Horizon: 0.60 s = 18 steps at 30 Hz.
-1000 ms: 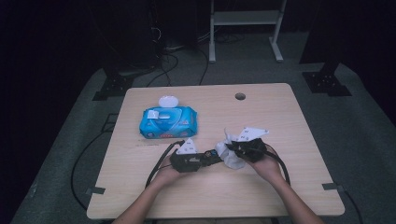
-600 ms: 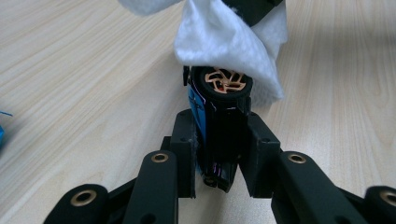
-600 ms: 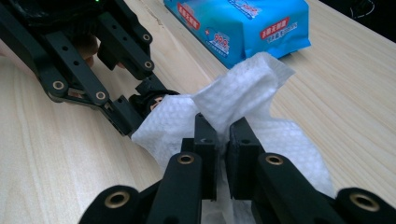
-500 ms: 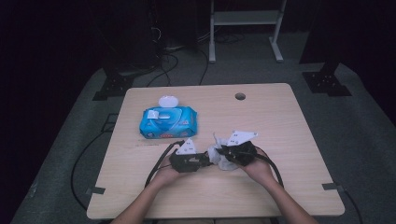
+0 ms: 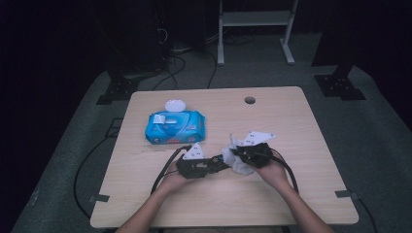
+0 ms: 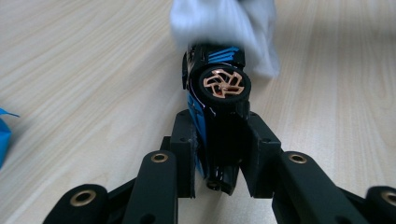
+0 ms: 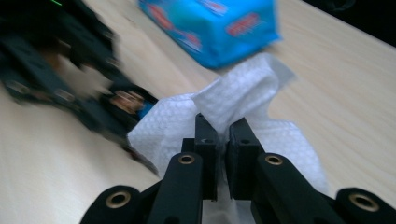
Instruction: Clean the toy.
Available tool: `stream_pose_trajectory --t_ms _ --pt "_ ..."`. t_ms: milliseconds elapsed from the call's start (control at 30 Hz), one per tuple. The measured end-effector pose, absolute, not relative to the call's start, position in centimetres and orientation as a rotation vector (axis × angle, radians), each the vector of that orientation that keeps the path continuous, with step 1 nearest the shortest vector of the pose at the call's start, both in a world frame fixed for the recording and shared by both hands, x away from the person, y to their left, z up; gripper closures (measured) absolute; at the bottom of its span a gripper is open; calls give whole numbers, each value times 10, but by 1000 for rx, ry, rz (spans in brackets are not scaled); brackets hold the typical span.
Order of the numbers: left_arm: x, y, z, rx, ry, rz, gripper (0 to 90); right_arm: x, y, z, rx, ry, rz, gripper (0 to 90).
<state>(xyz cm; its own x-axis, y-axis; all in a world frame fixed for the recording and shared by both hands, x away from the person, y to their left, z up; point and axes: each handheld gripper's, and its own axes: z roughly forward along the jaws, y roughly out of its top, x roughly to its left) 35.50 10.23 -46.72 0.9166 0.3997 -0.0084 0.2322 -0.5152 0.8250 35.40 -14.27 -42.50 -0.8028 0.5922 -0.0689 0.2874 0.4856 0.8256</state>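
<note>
The light wooden table (image 5: 301, 145) carries everything, and places here are told from the blue plastic pack of wet wipes (image 5: 175, 127) that lies flat on it. A small round white lid (image 5: 175, 105) sits on the table just beyond the pack, on its far side. Nearer the person than the pack, and toward the person's right of it, the two black tongs meet. The left tongs (image 6: 218, 154) are clamped on a small black toy car with blue stripes and a copper-spoked wheel (image 6: 215, 93), held with one wheel facing the camera in the left gripper view and its far end against the wipe. The right tongs (image 7: 223, 154) stand narrow, pinching a crumpled white textured wet wipe (image 7: 243, 93) whose folds rise above the jaw tips. In the high view the wipe (image 5: 235, 158) sits between the two tongs, well apart from the pack, touching the car's end.
</note>
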Motion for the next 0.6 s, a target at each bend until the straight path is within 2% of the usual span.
stream_pose_trajectory --t_ms 167,500,600 --pt "354 103 -467 2135 450 232 685 350 -118 -427 669 2429 1259 839" --pt "355 102 -467 2147 419 242 690 359 -172 -428 818 2352 1206 838" --pt "355 102 -466 2150 417 241 690 360 -175 -429 828 2351 1225 838"
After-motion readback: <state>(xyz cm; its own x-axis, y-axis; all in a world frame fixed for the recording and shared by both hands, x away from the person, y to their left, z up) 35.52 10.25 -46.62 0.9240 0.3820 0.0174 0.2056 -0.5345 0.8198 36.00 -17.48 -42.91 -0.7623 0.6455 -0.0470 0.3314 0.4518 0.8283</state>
